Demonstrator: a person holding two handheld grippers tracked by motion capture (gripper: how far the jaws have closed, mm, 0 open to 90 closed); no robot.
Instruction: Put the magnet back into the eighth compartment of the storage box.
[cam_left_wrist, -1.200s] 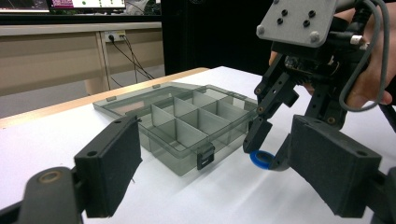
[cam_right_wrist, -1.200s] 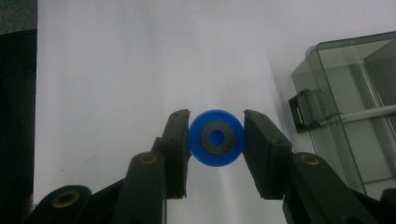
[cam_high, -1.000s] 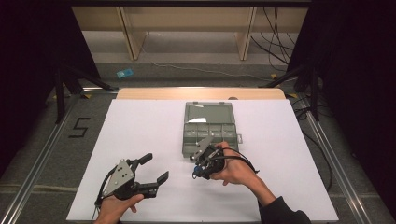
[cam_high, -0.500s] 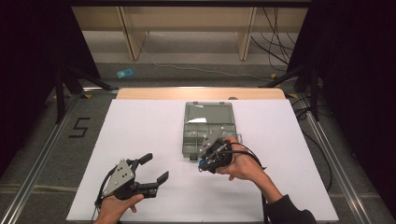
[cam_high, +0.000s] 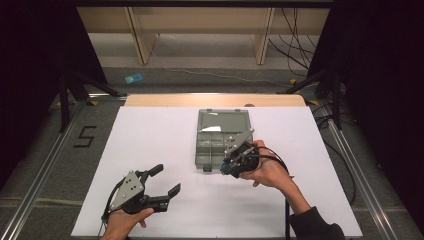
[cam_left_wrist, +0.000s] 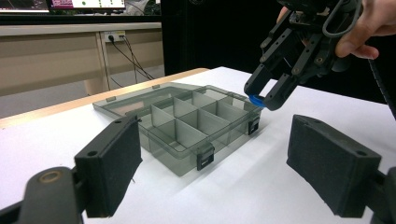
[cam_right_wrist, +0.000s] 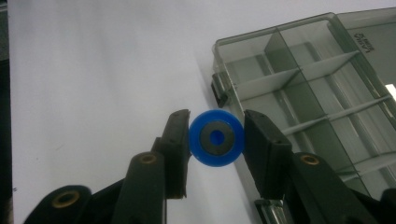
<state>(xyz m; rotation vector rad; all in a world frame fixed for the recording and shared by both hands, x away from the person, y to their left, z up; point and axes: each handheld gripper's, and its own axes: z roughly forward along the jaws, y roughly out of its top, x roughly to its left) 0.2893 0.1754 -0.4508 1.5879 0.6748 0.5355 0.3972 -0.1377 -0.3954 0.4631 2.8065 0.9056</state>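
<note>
While we carry: right claw (cam_right_wrist: 216, 138) clamped on small blue plastic ring (cam_right_wrist: 216, 138)
Box: clear grey compartment box (cam_high: 222, 137) just beside
Left claw (cam_high: 167, 180): apart

We see a bright blue ring (cam_right_wrist: 215, 137) with a grey inner band, a smoky translucent grey compartment box (cam_high: 210, 145) with black latches, and black claws above a white counter (cam_high: 150, 135).
</note>
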